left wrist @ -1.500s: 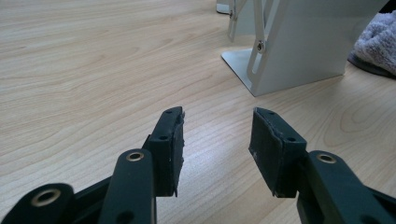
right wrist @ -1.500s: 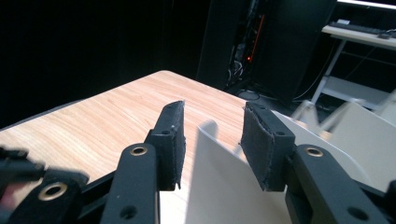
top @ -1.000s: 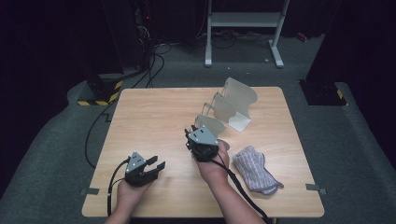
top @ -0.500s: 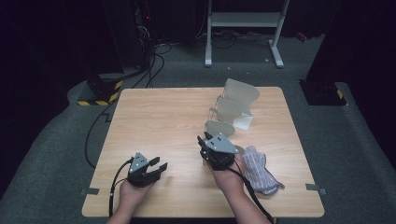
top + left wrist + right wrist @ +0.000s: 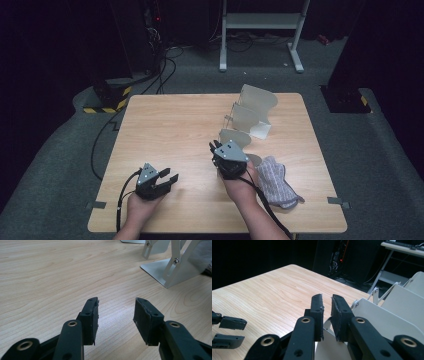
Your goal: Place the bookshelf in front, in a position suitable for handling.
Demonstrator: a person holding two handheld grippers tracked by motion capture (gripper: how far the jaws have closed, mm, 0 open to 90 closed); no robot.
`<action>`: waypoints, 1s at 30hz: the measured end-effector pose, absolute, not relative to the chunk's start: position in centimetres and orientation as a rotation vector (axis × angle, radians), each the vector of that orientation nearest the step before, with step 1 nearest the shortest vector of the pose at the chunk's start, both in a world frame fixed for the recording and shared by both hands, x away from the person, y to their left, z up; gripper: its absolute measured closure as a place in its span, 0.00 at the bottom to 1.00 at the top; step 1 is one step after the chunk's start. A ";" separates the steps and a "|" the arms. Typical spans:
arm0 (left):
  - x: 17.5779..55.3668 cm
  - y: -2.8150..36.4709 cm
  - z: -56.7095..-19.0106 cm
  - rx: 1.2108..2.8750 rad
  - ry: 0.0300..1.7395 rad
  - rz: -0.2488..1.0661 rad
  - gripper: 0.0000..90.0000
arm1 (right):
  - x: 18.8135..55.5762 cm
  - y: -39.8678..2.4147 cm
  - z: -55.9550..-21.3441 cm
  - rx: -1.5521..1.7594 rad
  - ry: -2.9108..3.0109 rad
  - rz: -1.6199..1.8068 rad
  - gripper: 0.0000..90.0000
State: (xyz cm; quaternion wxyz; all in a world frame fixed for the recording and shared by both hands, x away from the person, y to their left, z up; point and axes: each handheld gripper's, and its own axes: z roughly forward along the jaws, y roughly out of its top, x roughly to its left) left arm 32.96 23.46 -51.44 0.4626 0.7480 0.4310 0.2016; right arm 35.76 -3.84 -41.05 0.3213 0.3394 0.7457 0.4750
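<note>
The metal rack [image 5: 252, 117] of thin stiff plates stands toward the worktop's [image 5: 165, 130] far right, probably light and best pinched by a plate edge, just beyond the right gripper [image 5: 327, 305], fingers just closing nearly together on nothing, while the left gripper [image 5: 116, 312] rests half open, empty.

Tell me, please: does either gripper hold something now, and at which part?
Nothing is held: the left gripper and right gripper have nothing between their jaws.
</note>
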 end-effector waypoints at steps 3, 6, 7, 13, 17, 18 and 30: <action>33.0 23.4 -51.5 1.841 1.060 0.495 0.60 | 35.7 -3.8 -41.1 0.878 1.963 1.260 0.92; 33.0 23.5 -51.4 1.839 1.062 0.497 0.60 | 35.4 -3.5 -41.2 0.835 1.970 1.276 0.93; 32.9 23.5 -51.4 1.835 1.065 0.497 0.61 | 35.0 -3.0 -41.3 0.804 1.980 1.294 0.94; 32.9 23.6 -51.4 1.835 1.067 0.500 0.61 | 33.9 -1.7 -41.4 0.739 2.016 1.366 0.95; 33.0 23.7 -51.4 1.834 1.068 0.500 0.61 | 33.0 -0.4 -41.5 0.683 2.048 1.406 0.96; 33.0 23.7 -51.4 1.835 1.067 0.501 0.61 | 32.9 -0.2 -41.5 0.667 2.055 1.413 0.97; 32.9 23.9 -51.4 1.836 1.070 0.504 0.61 | 31.2 2.2 -41.7 0.547 2.101 1.461 1.00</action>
